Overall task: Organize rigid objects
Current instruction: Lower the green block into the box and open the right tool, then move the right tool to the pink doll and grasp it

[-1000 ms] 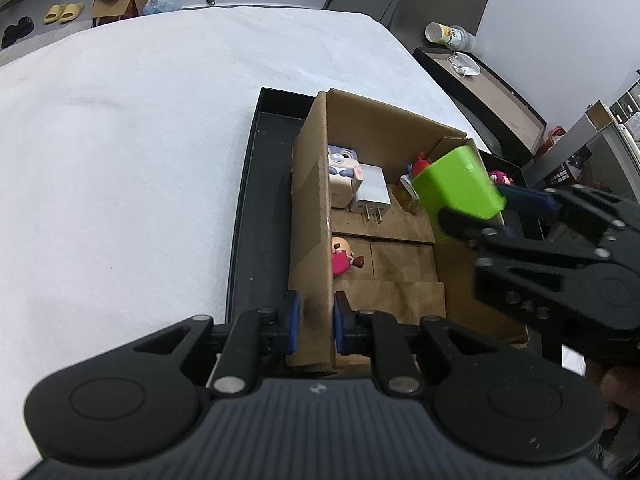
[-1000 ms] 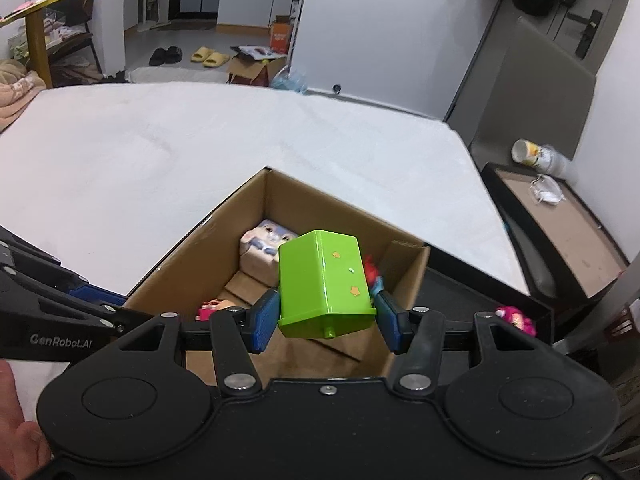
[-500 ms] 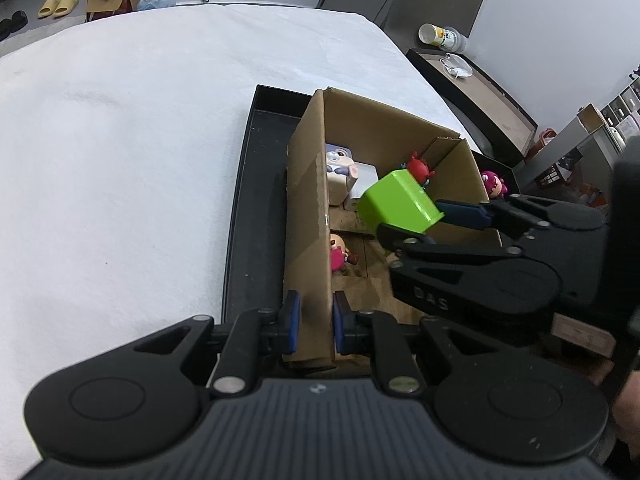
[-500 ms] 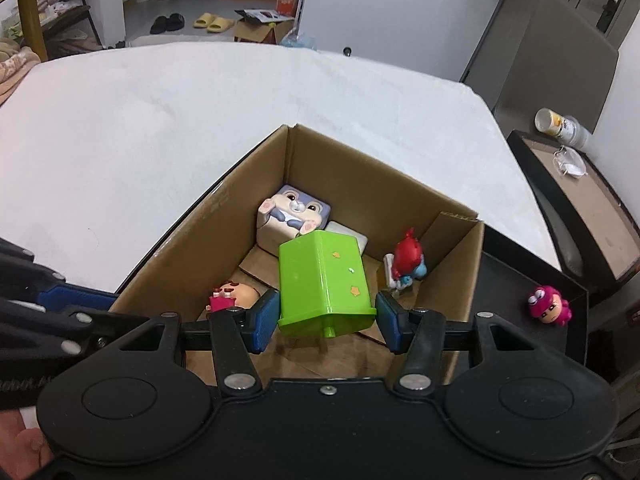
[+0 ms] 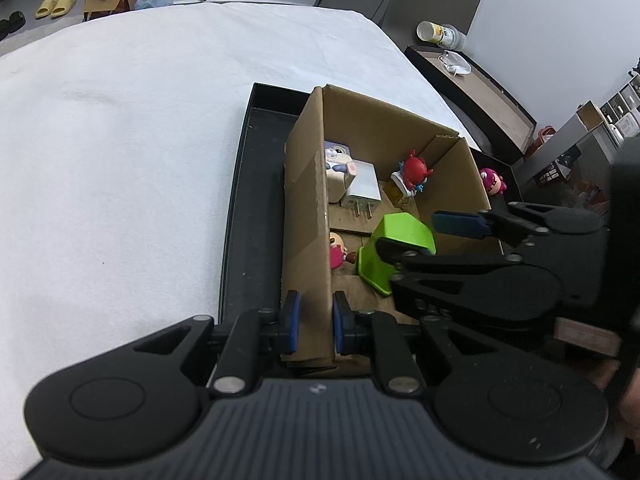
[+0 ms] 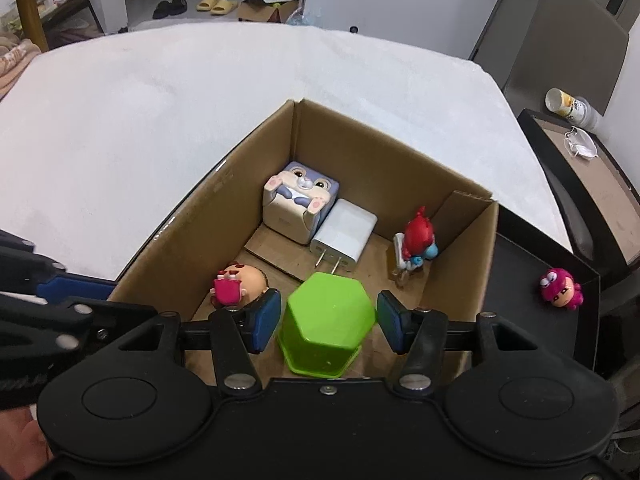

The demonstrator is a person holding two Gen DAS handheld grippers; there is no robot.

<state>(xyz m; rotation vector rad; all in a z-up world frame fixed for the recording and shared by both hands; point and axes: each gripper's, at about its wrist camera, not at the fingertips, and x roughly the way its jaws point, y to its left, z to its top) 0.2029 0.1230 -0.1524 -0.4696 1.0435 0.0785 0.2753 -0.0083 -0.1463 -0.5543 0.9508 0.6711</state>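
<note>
A green hexagonal cup [image 6: 329, 324] lies upside down on the floor of the cardboard box [image 6: 384, 160], between the open fingers of my right gripper [image 6: 326, 320]. The pads stand clear of it on both sides. It also shows in the left wrist view [image 5: 394, 252]. My left gripper [image 5: 313, 322] is shut on the box's near left wall [image 5: 308, 216]. In the box are a bunny cube [image 6: 300, 200], a white charger [image 6: 344, 236], a red and blue figure [image 6: 416, 240] and a pink figure [image 6: 236, 284].
The box stands in a black tray [image 5: 252, 184] on a white cloth table [image 5: 120, 140]. A pink figure [image 6: 560, 288] lies in the tray right of the box. A dark side table [image 6: 592, 184] with a cup stands at the right.
My right gripper lowered the green cup into the box and opened, letting it go on the box floor. My left gripper kept its hold on the box wall.
</note>
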